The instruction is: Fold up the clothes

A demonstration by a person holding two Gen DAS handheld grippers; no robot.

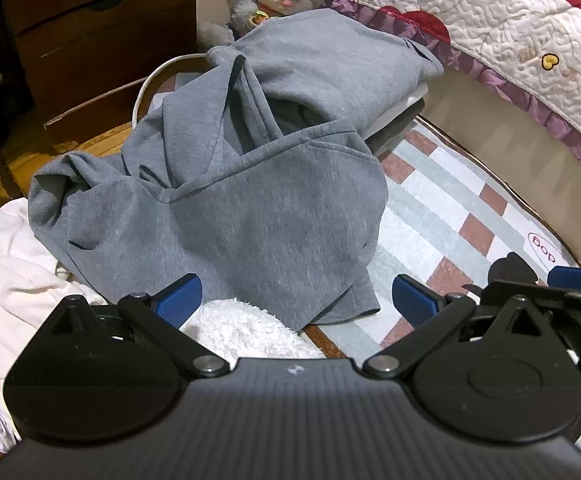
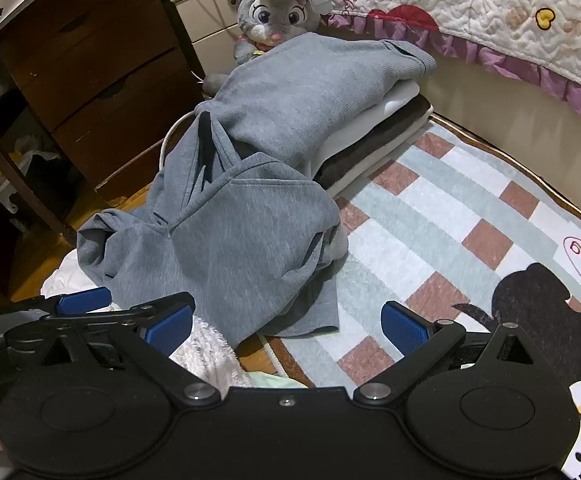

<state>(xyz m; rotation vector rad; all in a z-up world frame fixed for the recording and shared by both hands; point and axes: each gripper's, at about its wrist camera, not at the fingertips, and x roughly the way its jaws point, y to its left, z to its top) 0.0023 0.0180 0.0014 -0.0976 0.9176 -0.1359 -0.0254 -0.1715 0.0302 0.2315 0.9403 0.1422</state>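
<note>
Holding both grippers, left gripper (image 1: 296, 294) and right gripper (image 2: 286, 326), with fingers wide and empty, I see the crumpled grey hoodie (image 1: 226, 208) on the checked rug (image 2: 430, 216), near the folded stack (image 2: 374, 136).

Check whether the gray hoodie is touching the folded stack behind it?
Touching. The right wrist view shows the gray hoodie draped up over the folded stack, its upper part lying directly on the top layers, no gap.
</note>
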